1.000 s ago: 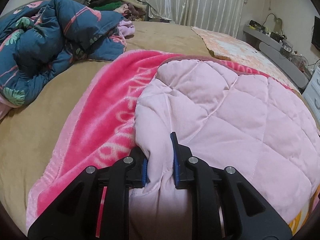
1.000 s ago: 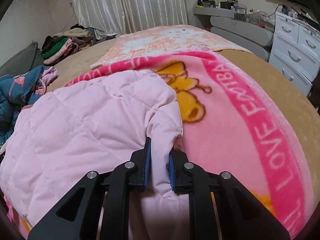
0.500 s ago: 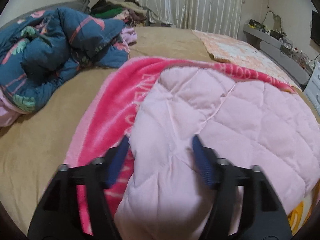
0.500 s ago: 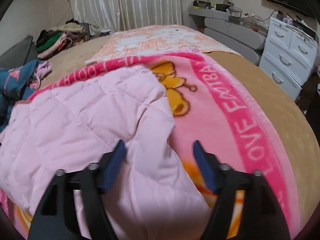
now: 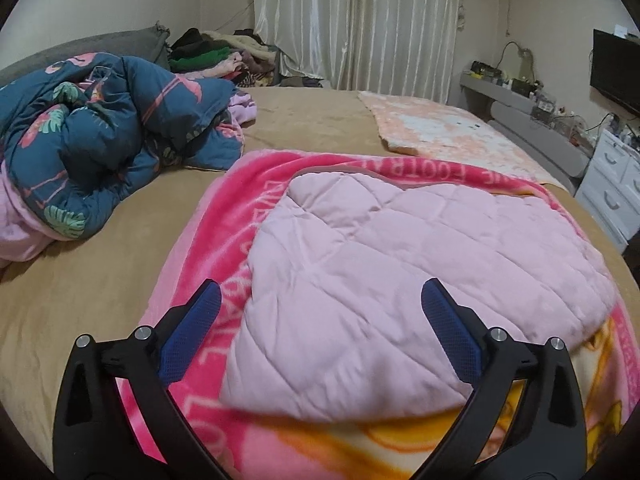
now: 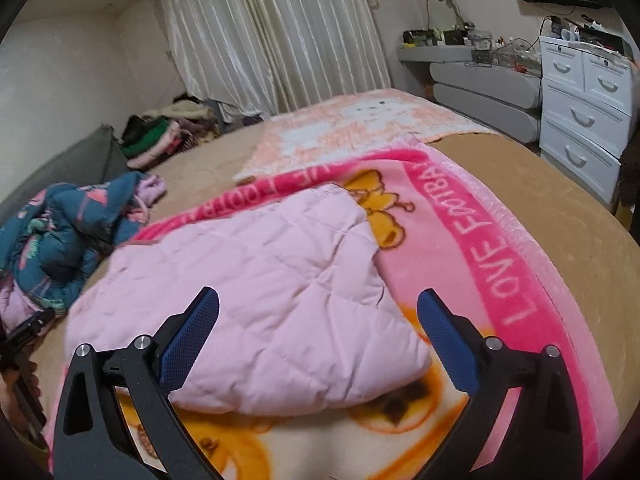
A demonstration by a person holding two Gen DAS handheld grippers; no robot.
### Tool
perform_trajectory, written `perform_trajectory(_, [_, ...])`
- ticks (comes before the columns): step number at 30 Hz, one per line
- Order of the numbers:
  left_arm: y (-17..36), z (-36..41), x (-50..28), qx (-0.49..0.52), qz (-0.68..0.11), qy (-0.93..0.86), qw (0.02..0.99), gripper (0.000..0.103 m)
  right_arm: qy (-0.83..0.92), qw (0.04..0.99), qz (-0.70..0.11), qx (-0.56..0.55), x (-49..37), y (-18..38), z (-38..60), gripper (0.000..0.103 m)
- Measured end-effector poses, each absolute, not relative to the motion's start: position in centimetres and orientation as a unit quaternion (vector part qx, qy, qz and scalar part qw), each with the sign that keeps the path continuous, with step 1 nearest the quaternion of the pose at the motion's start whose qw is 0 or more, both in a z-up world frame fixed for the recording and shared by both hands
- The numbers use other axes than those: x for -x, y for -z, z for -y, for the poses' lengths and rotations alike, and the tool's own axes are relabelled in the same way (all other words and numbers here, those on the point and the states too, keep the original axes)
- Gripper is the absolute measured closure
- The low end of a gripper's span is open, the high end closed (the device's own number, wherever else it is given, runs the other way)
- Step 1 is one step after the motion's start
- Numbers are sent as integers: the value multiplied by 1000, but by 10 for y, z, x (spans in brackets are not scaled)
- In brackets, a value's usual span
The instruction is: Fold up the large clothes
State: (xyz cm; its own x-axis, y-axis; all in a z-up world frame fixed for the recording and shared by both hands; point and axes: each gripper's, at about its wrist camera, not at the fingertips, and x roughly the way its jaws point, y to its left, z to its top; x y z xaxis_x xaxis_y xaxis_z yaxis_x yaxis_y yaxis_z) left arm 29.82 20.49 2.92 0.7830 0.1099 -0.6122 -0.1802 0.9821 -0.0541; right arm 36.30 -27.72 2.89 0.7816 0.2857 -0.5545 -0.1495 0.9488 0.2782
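A pale pink quilted garment [image 5: 400,264] [image 6: 256,288] lies folded flat on a bright pink printed blanket [image 5: 224,232] [image 6: 492,248] spread over the tan bed [image 5: 100,280]. My left gripper [image 5: 320,304] hovers above its near left part; the jaws are opening wide and nothing is held between the blue pads [image 5: 192,332]. My right gripper [image 6: 318,304] hangs over the garment's near right corner, jaws likewise opening wide and clear of the cloth, blue pads [image 6: 444,340] apart. The other gripper shows dark at the far left edge of the right wrist view.
A crumpled dark blue flamingo-print duvet [image 5: 92,148] lies on the left of the bed. A peach patterned blanket [image 5: 448,132] lies beyond. Piled clothes [image 5: 216,56] sit by the curtain. A grey shelf unit [image 6: 480,76] and white drawers [image 6: 584,108] stand to the right.
Both grippers let go of the pink garment, opened wide and drew back and up. The garment's near edge dropped flat onto the blanket.
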Motion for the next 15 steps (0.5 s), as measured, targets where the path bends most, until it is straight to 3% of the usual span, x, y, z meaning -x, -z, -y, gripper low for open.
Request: perform_trajectory(15, [-17, -200, -241, 98, -337, -81, 933, 9, -117, 939, -303, -112, -307, -32, 271, 4])
